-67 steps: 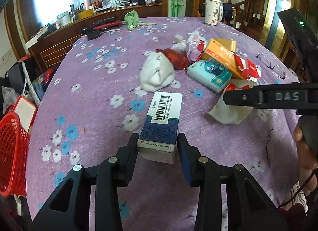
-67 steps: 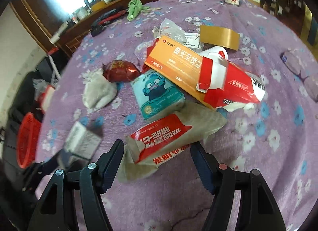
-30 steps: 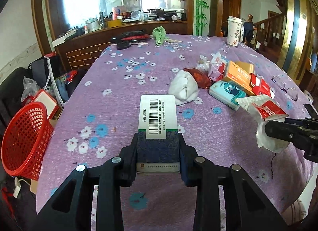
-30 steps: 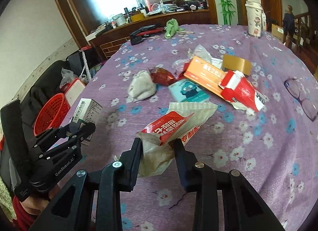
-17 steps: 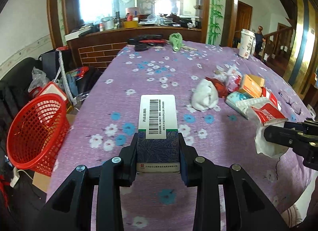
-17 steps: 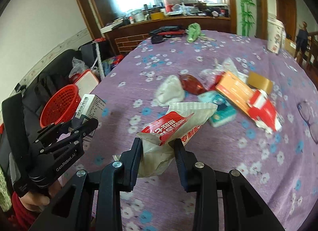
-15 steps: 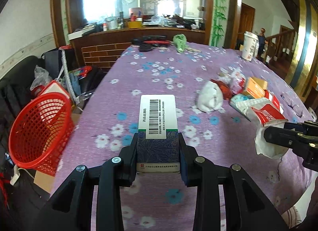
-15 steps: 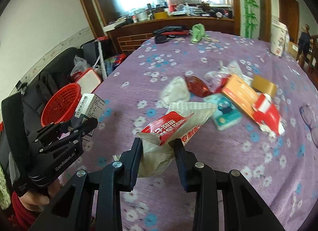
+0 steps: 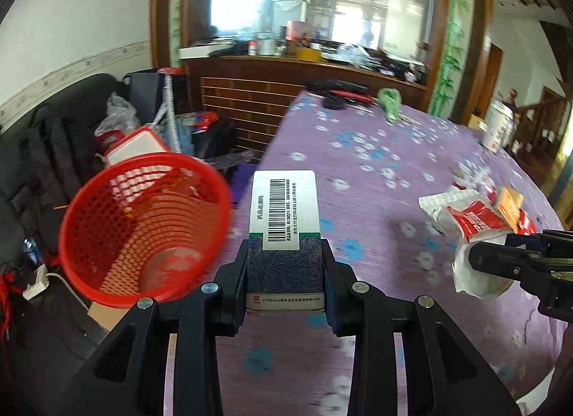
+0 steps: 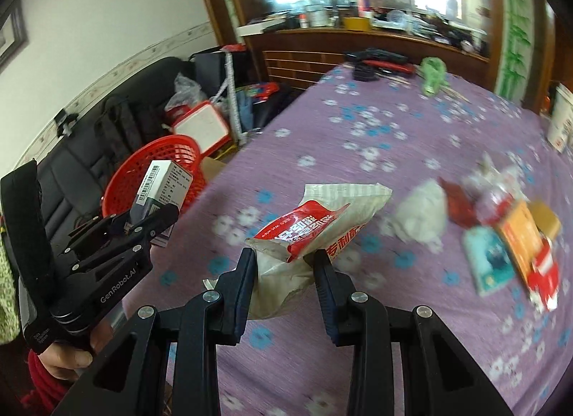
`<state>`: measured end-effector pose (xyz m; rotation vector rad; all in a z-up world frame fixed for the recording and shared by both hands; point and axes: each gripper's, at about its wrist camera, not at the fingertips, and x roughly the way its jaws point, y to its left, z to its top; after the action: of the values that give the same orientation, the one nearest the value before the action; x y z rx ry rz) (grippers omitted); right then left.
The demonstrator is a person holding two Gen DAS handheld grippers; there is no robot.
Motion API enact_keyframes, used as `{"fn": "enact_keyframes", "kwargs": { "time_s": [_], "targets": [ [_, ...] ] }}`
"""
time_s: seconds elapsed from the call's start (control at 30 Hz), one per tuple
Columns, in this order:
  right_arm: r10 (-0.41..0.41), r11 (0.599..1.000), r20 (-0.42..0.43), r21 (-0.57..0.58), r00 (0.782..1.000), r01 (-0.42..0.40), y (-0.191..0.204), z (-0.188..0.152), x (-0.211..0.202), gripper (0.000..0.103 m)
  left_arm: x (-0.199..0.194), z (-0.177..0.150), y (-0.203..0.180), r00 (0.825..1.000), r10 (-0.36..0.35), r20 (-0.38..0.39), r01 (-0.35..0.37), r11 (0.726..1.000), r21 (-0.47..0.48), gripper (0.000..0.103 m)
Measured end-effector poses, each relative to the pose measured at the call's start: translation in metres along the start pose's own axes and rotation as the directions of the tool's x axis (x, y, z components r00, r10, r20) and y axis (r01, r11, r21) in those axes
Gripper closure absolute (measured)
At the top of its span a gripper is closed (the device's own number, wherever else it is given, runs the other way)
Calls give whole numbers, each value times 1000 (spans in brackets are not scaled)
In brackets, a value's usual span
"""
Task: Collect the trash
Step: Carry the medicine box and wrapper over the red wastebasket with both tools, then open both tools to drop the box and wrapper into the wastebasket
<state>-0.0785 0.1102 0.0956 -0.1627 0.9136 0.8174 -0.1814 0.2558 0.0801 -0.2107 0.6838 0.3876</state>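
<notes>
Left gripper: jaws clamped on the medicine box, whose long axis runs straight ahead along the fingers, toward 12 o'clock. Right gripper: jaws closed on a crumpled red-and-white wrapper. Both items are carried above the purple floral table.

Controlling relation: the red basket sits on the floor off the table edge, at about 10 o'clock from the left gripper and just beside the box. In the right wrist view it lies at 10 o'clock, well apart, beyond the left gripper. The left hand is nearer.

Difference from half a second ago: the basket appears larger and closer in both views, and the remaining trash pile has shifted toward 3 o'clock. Both grips are unchanged.
</notes>
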Motion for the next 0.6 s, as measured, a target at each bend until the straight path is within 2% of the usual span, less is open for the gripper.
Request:
{"fn": "enact_keyframes", "kwargs": {
  "time_s": [0.3,0.6],
  "targets": [
    [85,993,-15,-85,996,-86,53,45,32,67,-8,12,82,993,117,29,-112,986,-127,70],
    [213,966,-67,-132,975,-221,113,78,83,67,12,15,142,985,170,-23,-171,962,-212,70]
  ]
}}
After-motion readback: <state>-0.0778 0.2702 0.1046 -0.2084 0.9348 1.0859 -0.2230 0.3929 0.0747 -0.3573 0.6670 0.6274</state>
